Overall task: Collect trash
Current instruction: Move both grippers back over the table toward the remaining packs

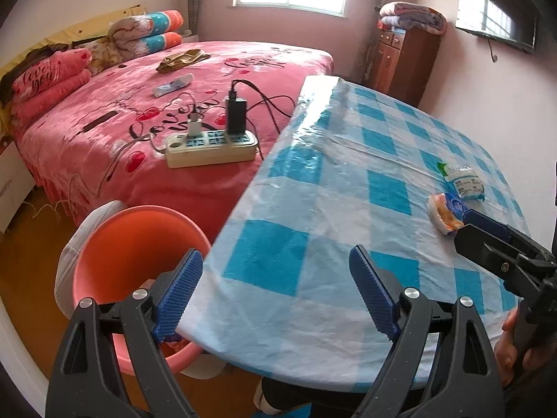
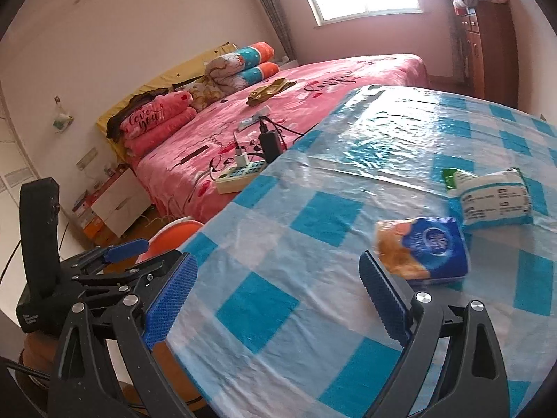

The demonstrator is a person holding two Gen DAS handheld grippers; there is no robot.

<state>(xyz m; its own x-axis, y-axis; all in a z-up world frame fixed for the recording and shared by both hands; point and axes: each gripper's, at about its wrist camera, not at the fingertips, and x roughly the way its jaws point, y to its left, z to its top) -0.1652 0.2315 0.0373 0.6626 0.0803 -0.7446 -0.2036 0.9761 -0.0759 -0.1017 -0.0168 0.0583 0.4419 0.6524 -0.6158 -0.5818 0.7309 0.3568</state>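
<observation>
Your right claw (image 2: 276, 299) is hanging spread and empty over the near edge of the table (image 2: 264, 278), with the blue tissue pack (image 2: 423, 249) just beside its right finger, so you are probably lining up to take it. The white packet (image 2: 492, 196) is lying behind. Your left claw (image 1: 276, 291) is also spread, waiting near the orange bin (image 1: 135, 247) beside the table.

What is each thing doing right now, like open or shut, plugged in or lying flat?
Left claw: open, holding nothing.
Right claw: open, holding nothing.
Blue tissue pack: lying on the table, not gripped.
White packet: lying flat behind it.
Orange bin: open, beside the table; bottom hidden.
Power strip: on the bed, two chargers plugged in.
Table: covered by a checked cloth.
</observation>
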